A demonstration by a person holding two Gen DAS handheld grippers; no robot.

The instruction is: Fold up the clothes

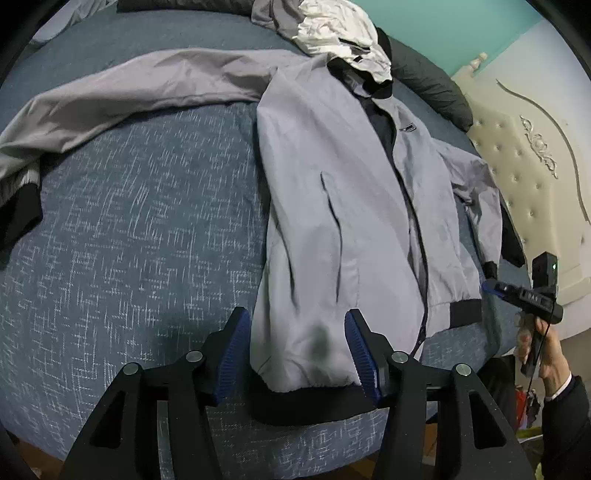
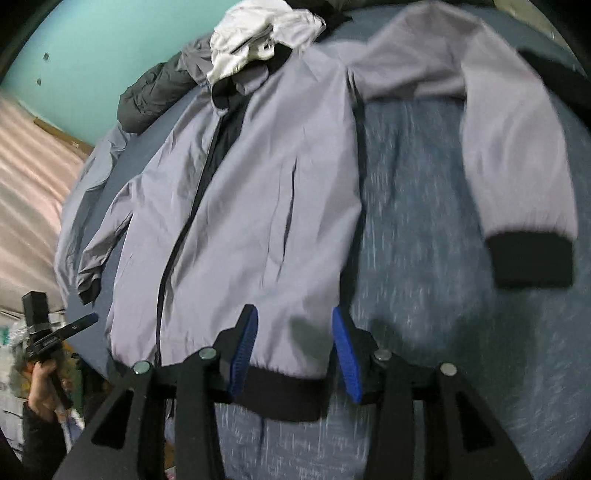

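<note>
Your grey jacket lies face up on the blue bedspread, zip partly open, one sleeve stretched toward 10 o'clock. A small dark chest label at 1 o'clock is too small to read. Your left gripper is spread wide over the black hem, pinching nothing. Your right gripper is spread likewise above the hem, holding nothing.

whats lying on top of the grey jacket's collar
A crumpled white garment lies over the black collar of the grey jacket, hiding most of it. What is beneath that pile cannot be seen.
</note>
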